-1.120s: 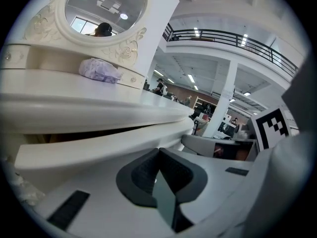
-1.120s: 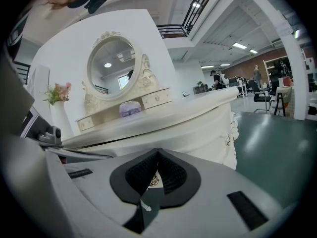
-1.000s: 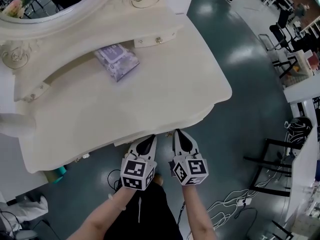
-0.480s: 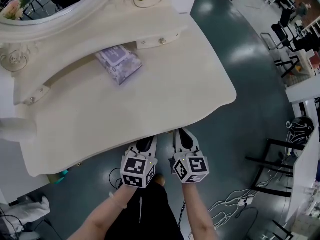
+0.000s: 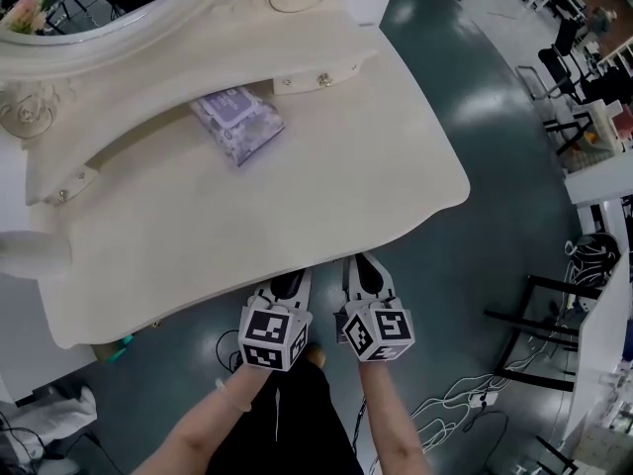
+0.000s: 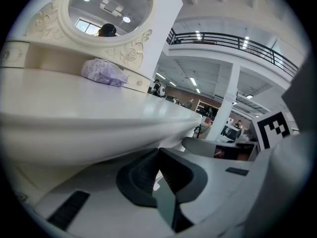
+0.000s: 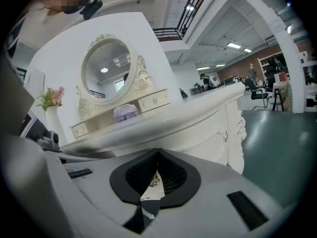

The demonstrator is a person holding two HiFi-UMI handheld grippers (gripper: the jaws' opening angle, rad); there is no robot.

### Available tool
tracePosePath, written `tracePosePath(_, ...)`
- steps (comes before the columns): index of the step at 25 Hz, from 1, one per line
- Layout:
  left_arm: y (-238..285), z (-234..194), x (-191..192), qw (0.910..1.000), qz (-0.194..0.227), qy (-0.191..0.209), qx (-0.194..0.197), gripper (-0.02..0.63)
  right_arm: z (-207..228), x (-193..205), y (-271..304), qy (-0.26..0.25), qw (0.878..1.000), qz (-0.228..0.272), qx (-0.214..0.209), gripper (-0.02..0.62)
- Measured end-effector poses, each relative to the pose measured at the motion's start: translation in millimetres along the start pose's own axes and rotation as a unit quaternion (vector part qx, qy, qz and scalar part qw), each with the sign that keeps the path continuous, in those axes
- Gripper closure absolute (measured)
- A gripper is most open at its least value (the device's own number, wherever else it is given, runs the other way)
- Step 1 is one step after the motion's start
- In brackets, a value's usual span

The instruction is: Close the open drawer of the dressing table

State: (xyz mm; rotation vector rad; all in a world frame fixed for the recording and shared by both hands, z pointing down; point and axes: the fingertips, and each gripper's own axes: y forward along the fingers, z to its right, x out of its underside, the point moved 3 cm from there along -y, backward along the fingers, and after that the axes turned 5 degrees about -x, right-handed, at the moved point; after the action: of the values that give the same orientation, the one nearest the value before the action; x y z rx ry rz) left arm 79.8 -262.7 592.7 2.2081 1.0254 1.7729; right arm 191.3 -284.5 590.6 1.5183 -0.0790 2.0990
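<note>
Drawer front (image 7: 147, 190), with a brass knob (image 7: 154, 180), shows only as a pale sliver between the pads of our right tool (image 5: 362, 265), under the worktop's (image 5: 297, 196) front edge. Both tools have their jaws drawn together. Our left tool (image 5: 289, 283) sits just beside the right. Farther back, a lilac pack (image 5: 237, 125) lies below the mirror (image 5: 59, 28).

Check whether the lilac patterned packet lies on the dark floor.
No, the lilac patterned packet rests on the cream dressing table.
</note>
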Motion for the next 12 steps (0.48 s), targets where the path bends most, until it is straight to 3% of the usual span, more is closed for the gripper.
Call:
tracePosePath(7, -15, 11, 9, 1.0, -0.005, -0.004, -0.001, 0.58, 2, 5, -24, 0.048, 0.999, -0.003, 0.016, 0.596)
tracePosePath(12, -37, 30, 21, 0.9999, -0.012, -0.004, 0.003, 0.58, -7, -9, -49, 0.051, 0.999, 0.008, 0.01, 0.595)
